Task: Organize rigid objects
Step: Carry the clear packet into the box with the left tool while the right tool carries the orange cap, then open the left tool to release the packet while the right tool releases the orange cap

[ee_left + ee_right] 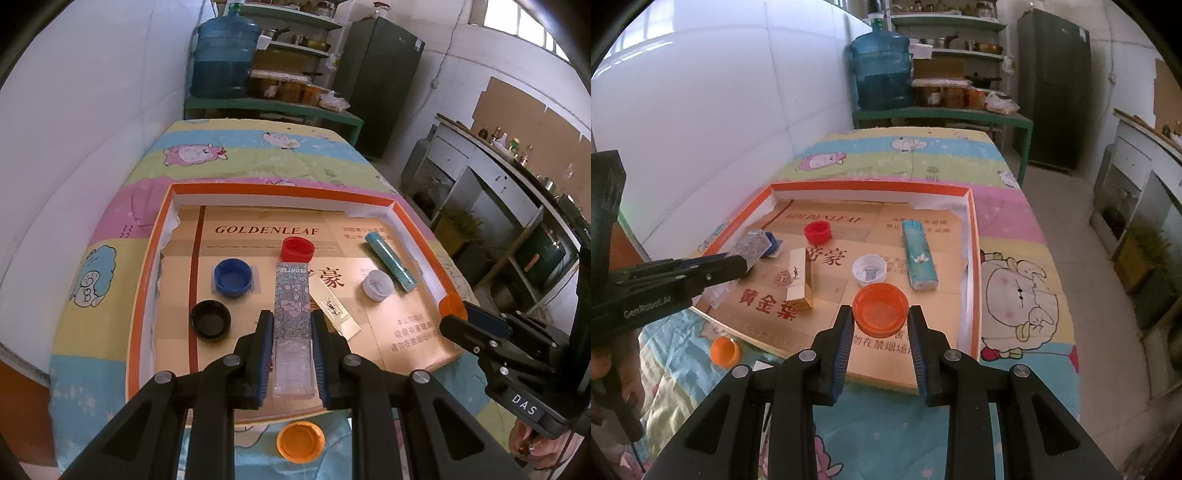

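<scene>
The left gripper (291, 325) has its jaws clamped on a floral box (291, 295) held over the near middle of the orange tray (280, 194). The right gripper (881, 321) has its jaws pinching an orange cap (881, 310) above the tray's near right part. Red (297, 248), blue (232, 277), black (209, 319) and white (377, 285) caps lie inside; another orange cap (300, 442) sits on the counter just near the tray
</scene>
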{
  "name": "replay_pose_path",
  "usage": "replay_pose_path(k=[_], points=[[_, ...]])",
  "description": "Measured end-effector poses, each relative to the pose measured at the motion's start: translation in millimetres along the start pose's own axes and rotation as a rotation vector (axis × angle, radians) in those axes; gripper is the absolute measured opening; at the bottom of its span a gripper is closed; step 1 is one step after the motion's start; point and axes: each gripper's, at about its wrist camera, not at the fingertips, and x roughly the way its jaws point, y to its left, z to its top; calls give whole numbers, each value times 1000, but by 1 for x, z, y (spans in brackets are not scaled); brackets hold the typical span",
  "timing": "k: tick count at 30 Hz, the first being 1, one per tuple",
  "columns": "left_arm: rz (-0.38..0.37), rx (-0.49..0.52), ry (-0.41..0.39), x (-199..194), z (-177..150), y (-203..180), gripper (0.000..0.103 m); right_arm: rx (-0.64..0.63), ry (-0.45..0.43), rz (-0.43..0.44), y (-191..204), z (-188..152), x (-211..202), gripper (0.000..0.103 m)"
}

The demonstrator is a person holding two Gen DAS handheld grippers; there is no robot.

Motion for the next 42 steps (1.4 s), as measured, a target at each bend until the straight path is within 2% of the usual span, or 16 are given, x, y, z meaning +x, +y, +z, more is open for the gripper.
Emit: replay_pose_path(k=[36,42], points=[[36,20,46,40,8,2,21,14,53,-2,-15,6,43,30],[21,13,62,46,7,4,21,10,62,-5,-14,5,47,30]])
